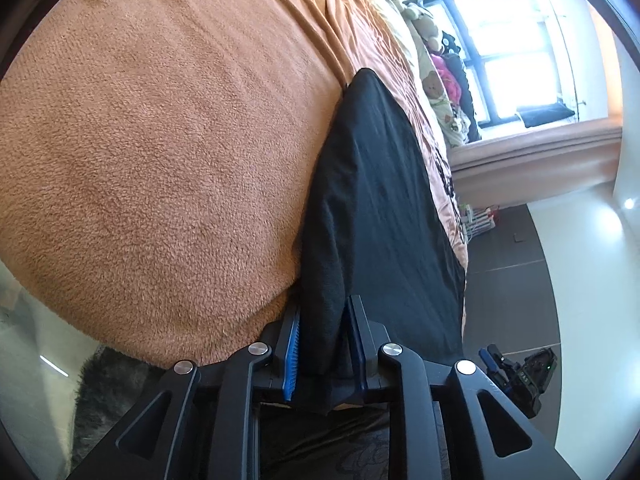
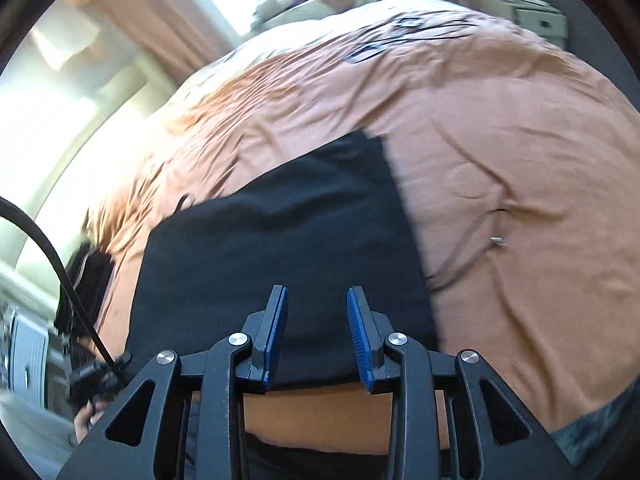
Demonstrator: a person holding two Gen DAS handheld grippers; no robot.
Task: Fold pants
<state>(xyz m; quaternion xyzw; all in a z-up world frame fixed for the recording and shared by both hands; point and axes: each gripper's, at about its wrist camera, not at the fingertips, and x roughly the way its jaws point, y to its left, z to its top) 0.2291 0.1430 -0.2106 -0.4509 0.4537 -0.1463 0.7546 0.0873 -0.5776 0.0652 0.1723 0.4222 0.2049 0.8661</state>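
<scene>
The left tongs (image 1: 322, 340) are closed on a bunched edge of the black pants (image 1: 380, 208), fabric pinched between the blue pads (image 1: 291, 350), probably to anchor that end for a fold. The right tongs (image 2: 316, 332) stand partly open above the pants (image 2: 280, 232); I cannot tell whether the pads touch the cloth, though nothing looks gripped. Ahead of both tongs the pants lie flat on the bed (image 1: 160, 140), which is covered by an orange blanket (image 2: 500, 140). Beyond the left tongs are a bright window (image 1: 508, 52) and stuffed toys (image 1: 434, 80); dark floor (image 1: 512, 264) shows to their right.
</scene>
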